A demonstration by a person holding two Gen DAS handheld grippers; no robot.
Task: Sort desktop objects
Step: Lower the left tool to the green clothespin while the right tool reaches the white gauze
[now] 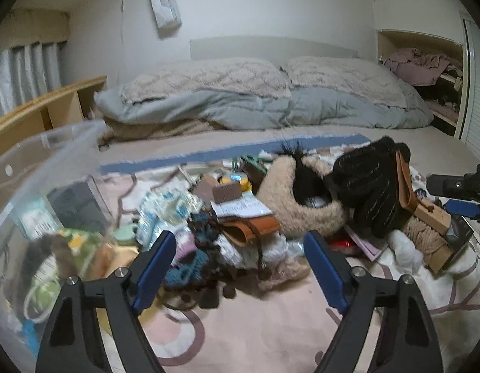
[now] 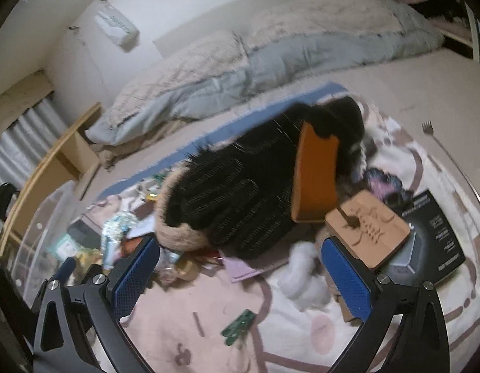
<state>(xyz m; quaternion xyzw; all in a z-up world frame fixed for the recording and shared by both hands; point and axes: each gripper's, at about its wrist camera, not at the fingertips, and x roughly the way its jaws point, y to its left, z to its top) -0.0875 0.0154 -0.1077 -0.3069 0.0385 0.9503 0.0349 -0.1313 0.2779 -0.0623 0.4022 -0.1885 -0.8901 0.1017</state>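
A: Where did the pile lie from the jaws?

B: Just ahead of both, mid-frame. The left gripper (image 1: 236, 267) had its blue-padded jaws spread with nothing pinched; a tangle of teal and brown knitted yarn (image 1: 193, 258) and a floppy tan leather strap (image 1: 252, 227) sat right beyond its tips, the yarn nearer the left pad.

A: And the other one?

B: The right gripper (image 2: 240, 276) was also spread and empty. The black ribbed knit glove (image 2: 240, 199) lay above its gap, long axis running from lower left to upper right of that frame, draped over a fuzzy beige earmuff band (image 2: 177, 233). I'd judge the right hand the nearer one for it.

A: Anything stiff?

B: A flat engraved wooden block (image 2: 368, 233) beside the right pad, and an orange leather flap (image 2: 314, 180) leaning on the glove.

A: Destination?

B: Probably the clear plastic storage bin (image 1: 38, 161) at the left edge of the left view, already holding soft things, on the pink patterned blanket (image 1: 255, 326).
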